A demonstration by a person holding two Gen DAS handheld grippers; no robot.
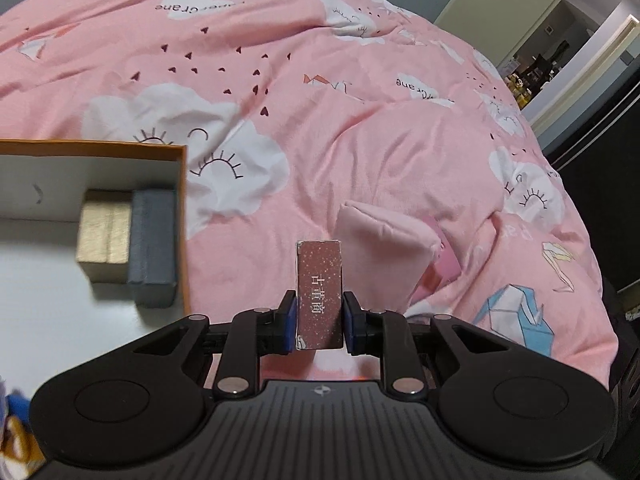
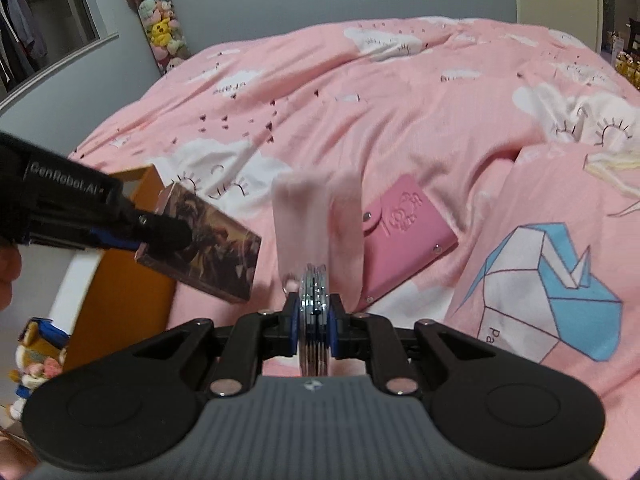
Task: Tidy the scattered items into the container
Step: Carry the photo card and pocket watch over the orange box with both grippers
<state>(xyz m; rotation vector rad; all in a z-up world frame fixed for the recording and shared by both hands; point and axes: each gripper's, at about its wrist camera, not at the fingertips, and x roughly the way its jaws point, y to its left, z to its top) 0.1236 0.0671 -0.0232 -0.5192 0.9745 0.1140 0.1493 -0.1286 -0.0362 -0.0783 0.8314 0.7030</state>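
- On the pink bedspread [image 1: 360, 160], both hands are mid-carry: each gripper has an item lifted clear of the cloth, and the orange-walled container [image 1: 182, 216] sits at the bed's left side, not yet reached by either.
- Left gripper [image 1: 319, 314]: its jaws are clamped on the narrow faces of a small brown card box [image 1: 319, 292], which stands on end between the blue pads [image 1: 290, 320]. From the right wrist view the same box [image 2: 216, 252] shows a dark printed picture on its broad face and hangs just beside the container's near wall.
- Right gripper [image 2: 316, 312]: jaws squeezed fully together on a stack of thin silvery discs [image 2: 315, 320], from which a pale pink fabric piece [image 2: 316, 216] rises, blurred (whether it is a pouch or a strap I cannot tell).
- Inside the container already lie a gold box [image 1: 105, 236] and a grey box [image 1: 154, 248], touching side by side against the right wall; the white floor beside them is bare.
- Next move, as I judge it: swing the card box leftward over the rim, lower it onto the bare floor, then release; the right hand's load would follow.
- A pink wallet [image 2: 404, 236] with snap buttons is lying on the bedspread, awaiting pickup.
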